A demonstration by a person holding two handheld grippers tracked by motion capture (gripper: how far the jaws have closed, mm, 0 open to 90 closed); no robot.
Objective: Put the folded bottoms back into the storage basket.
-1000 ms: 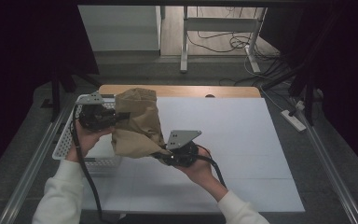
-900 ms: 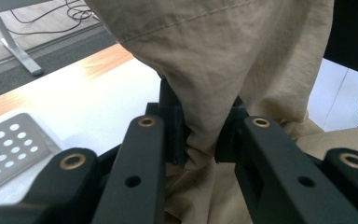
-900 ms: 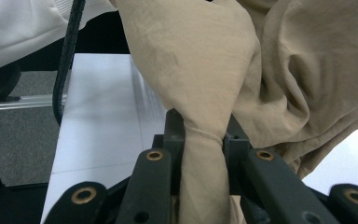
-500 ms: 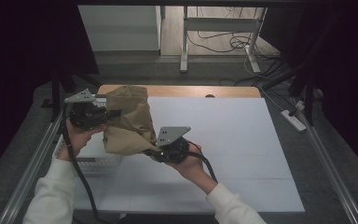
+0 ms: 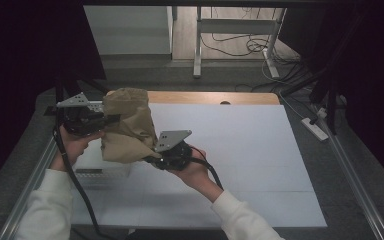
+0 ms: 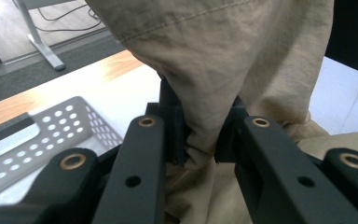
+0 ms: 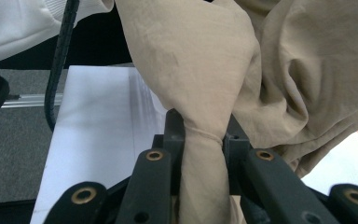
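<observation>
High view: a person holds a bunched tan cloth [image 5: 127, 125] in the air between two hand-held grippers, above the left part of the white table [image 5: 260, 150]. Left gripper [image 5: 107, 120] meets the cloth at its upper left edge; right gripper [image 5: 150, 159] meets it at its lower right corner. Below the cloth, at the left edge of the table, stands a white perforated basket [image 5: 97, 167]; its inside is largely hidden by the cloth and the hands, so its contents cannot be told. Left gripper view: the jaws of the left gripper [image 6: 200, 140] are clenched on a pinched fold of the cloth [image 6: 223, 65], which hangs down past them; the basket [image 6: 42, 135] lies behind at left, and the part of its floor that shows carries nothing. Right gripper view: the jaws of the right gripper [image 7: 204, 140] are clenched on a twisted neck of the cloth [image 7: 200, 70], with the table [image 7: 98, 126] beneath.
</observation>
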